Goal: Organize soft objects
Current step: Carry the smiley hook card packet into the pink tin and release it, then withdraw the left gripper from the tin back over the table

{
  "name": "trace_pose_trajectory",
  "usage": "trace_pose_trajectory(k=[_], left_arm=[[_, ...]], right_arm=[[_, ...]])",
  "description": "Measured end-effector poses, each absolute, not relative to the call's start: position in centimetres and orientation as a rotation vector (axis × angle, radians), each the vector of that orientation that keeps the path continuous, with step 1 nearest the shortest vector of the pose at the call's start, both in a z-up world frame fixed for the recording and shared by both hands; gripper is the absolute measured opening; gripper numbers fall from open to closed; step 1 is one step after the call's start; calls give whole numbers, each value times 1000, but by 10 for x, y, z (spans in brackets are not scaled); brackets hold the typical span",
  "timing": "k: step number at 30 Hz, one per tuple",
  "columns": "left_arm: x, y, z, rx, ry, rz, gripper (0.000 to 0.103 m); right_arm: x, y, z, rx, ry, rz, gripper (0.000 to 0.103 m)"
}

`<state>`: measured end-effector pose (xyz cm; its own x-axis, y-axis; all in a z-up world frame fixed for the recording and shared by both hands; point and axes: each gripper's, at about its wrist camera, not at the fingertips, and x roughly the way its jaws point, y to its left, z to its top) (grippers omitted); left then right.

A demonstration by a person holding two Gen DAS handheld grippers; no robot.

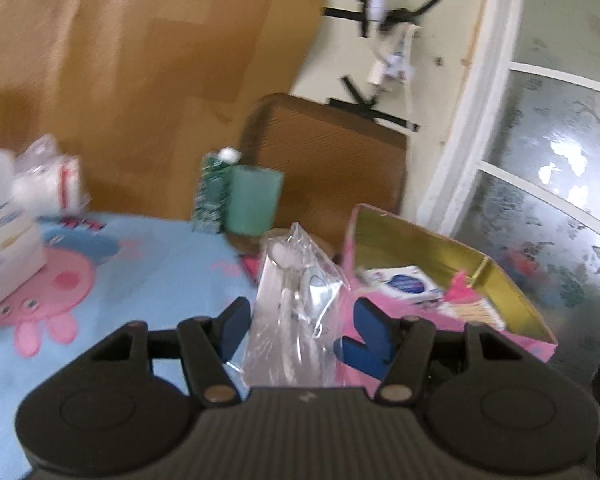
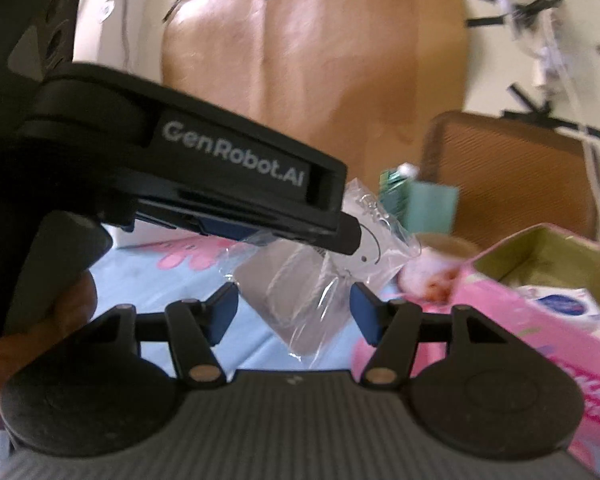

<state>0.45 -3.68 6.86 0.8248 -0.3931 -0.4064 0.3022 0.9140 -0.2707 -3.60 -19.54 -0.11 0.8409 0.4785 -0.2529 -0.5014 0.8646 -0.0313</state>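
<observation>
Daylight, fairly bright, enters through the frosted window [image 1: 560,184], right of the fingers. Glare on the clear plastic bag [image 1: 292,312] between them. Motion blur smears everything beyond the fingertips. Fisheye bends edges; corners darken. Shadows soft.

Left gripper [image 1: 296,330] jaws pinch clear plastic bag [image 1: 290,312] beside pink box [image 1: 452,280].

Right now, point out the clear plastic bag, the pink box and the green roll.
clear plastic bag [image 1: 292,312]: left wrist view, middle of the bag.
pink box [image 1: 432,256]: left wrist view, inner gold wall.
green roll [image 1: 252,204]: left wrist view, its side.
</observation>
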Motion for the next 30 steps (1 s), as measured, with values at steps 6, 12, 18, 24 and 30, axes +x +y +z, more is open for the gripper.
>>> trace_pose_trajectory(k=[6, 12, 18, 24, 30], left_arm=[[27, -92, 88, -124, 454, -470, 57], [52, -154, 99, -44, 436, -524, 73], [64, -164, 91, -60, 461, -424, 79], [45, -155, 77, -1, 469, -339, 84], [24, -140, 79, 3, 468, -300, 92]], right_arm=[[-29, -243, 10, -28, 180, 402, 64], [-9, -290, 19, 21, 145, 248, 65], [49, -318, 5, -7, 213, 32, 75], [23, -330, 1, 104, 160, 54, 75], [-1, -327, -6, 135, 170, 48, 75]])
